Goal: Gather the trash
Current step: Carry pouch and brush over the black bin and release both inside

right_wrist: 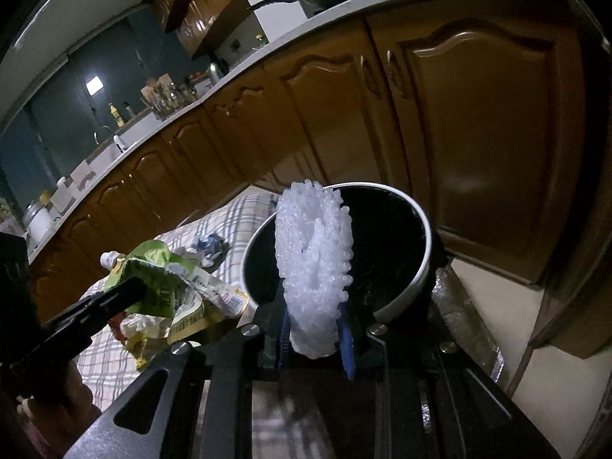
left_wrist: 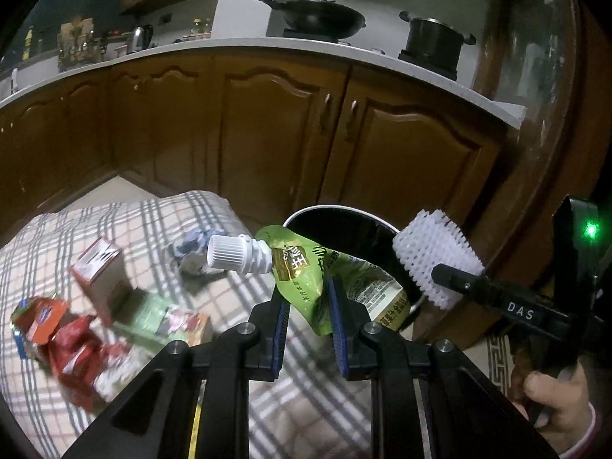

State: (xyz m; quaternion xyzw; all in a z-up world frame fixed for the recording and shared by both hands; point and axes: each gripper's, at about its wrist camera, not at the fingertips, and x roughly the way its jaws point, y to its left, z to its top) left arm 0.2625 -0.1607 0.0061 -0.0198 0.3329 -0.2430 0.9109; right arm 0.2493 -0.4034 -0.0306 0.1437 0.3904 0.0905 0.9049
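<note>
Left wrist view: your left gripper point(left_wrist: 308, 298) has its fingers pinched on a crumpled green spouted drink pouch point(left_wrist: 306, 267), held in the air just in front of the black trash bin point(left_wrist: 344, 225) with the pale rim. You have it by the foil body below the white screw cap point(left_wrist: 226, 251). The pouch looks empty and light, soft and a little slick, so a pinch on the flat foil is a fair hold; the stiff spout would be the firmer place if it slips.

Your right gripper point(right_wrist: 311, 329) has its fingers closed narrow on a white foam mesh sleeve point(right_wrist: 313, 260), the fruit-wrap kind. It is very light, springy and squashes easily, so it may cling to the blue pads on release. In the right wrist view it hangs at the near rim of the bin, partly over the opening.

More trash waits on the checked cloth surface point(left_wrist: 160, 214): a small carton point(left_wrist: 101, 267), red wrappers point(left_wrist: 72, 344), a green packet point(left_wrist: 153, 313) and a crumpled bluish wrapper point(left_wrist: 191, 248), all blurred. The two grippers sit close together at the bin mouth, so they may crowd each other. Wooden cabinet doors point(left_wrist: 267, 134) stand right behind the bin.
</note>
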